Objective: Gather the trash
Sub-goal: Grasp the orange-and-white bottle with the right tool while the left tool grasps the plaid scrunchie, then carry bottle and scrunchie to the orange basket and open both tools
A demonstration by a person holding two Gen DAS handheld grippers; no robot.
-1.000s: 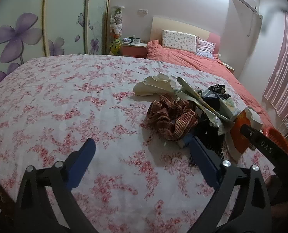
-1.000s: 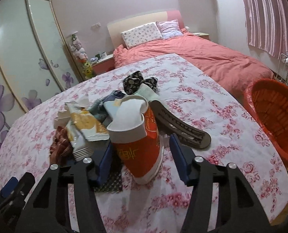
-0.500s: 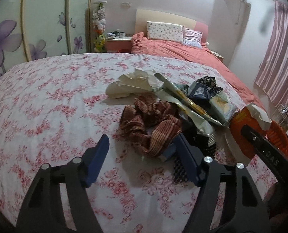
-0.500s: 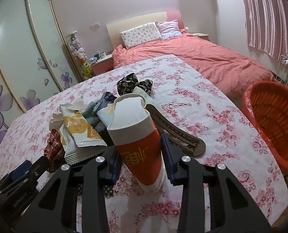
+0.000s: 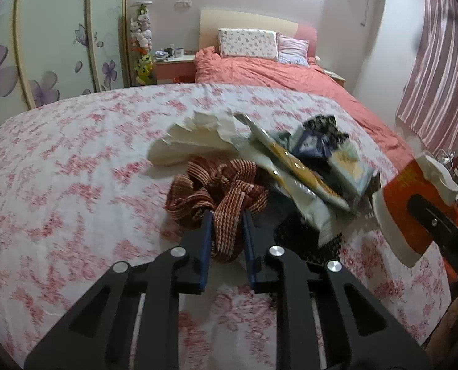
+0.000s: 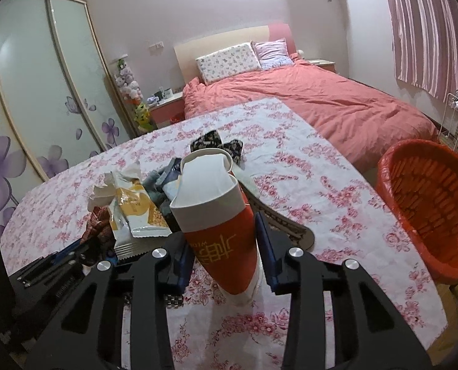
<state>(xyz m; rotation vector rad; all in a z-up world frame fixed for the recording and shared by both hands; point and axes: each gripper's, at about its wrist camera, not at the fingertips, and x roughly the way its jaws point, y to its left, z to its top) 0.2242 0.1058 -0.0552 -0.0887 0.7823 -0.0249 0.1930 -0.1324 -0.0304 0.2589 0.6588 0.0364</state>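
Note:
A trash pile lies on the floral-covered table point(image 5: 74, 185). My left gripper point(image 5: 227, 231) has its jaws closing, and a fold of the brown striped cloth point(image 5: 229, 191) is pinched between the blue pads. My right gripper point(image 6: 224, 246) is shut on an orange-and-white paper cup point(image 6: 219, 215), tilted and raised just off the table. That cup point(image 5: 414, 197) also shows at the right edge of the left wrist view. A yellow-and-white snack wrapper point(image 6: 133, 209) and crumpled paper point(image 5: 195, 141) lie beside the cloth. My left gripper point(image 6: 65, 256) appears low on the left in the right wrist view.
An orange plastic basket point(image 6: 429, 203) stands off the table's right edge. A dark patterned cloth point(image 6: 216, 141) and a brown curved comb-like piece point(image 6: 284, 225) lie behind the cup. A pink bed point(image 6: 321, 101) is beyond the table, and wardrobe doors point(image 6: 43, 92) stand on the left.
The left gripper moved in on the pile and its jaws went from wide apart to closed on the striped cloth. The right jaws closed on the cup and lifted it slightly.

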